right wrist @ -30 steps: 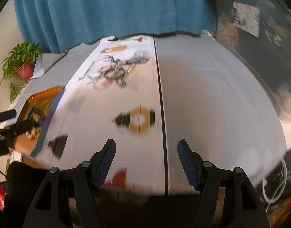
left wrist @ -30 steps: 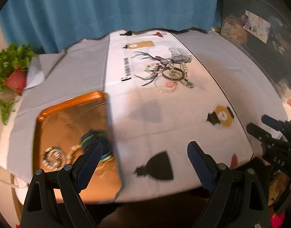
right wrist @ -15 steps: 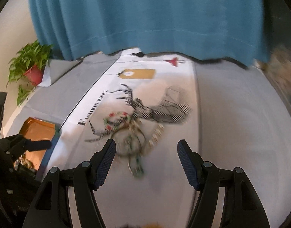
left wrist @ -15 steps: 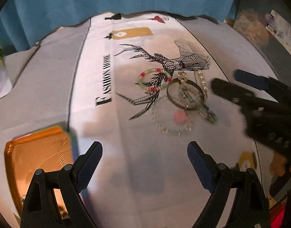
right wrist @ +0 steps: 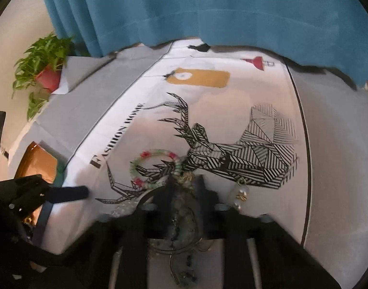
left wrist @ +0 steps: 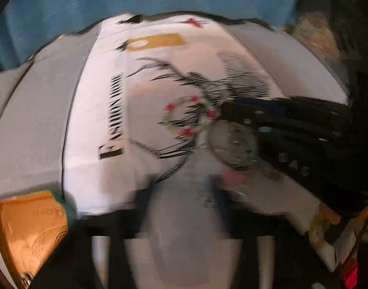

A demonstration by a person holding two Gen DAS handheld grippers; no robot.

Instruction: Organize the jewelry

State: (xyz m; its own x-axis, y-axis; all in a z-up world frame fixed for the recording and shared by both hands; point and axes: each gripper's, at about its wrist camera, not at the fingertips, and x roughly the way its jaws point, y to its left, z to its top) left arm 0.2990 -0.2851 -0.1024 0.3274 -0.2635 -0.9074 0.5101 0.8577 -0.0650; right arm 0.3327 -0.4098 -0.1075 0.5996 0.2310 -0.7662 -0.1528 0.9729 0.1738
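Note:
A pile of jewelry lies on the white deer-print cloth (right wrist: 208, 110): a green and red bead bracelet (right wrist: 155, 168), a metal bangle (left wrist: 233, 144) and pearl pieces (right wrist: 240, 192). My right gripper (right wrist: 184, 187) is down in the pile, its jaws nearly closed around a dark green bead strand (right wrist: 181, 207). In the left wrist view it (left wrist: 227, 108) reaches in from the right beside the bracelet (left wrist: 188, 114). My left gripper (left wrist: 181, 192) is badly blurred; its jaws look narrower than before. One of its fingers (right wrist: 68, 193) shows at the left of the right view.
An orange tray (left wrist: 22, 231) sits at the near left, also in the right wrist view (right wrist: 37, 163). A potted plant (right wrist: 42, 72) stands at the far left. A blue curtain (right wrist: 208, 7) hangs behind the table.
Both grippers moved forward to the jewelry pile. My right gripper dropped onto it and narrowed around the green bead strand. The left view has become blurred.

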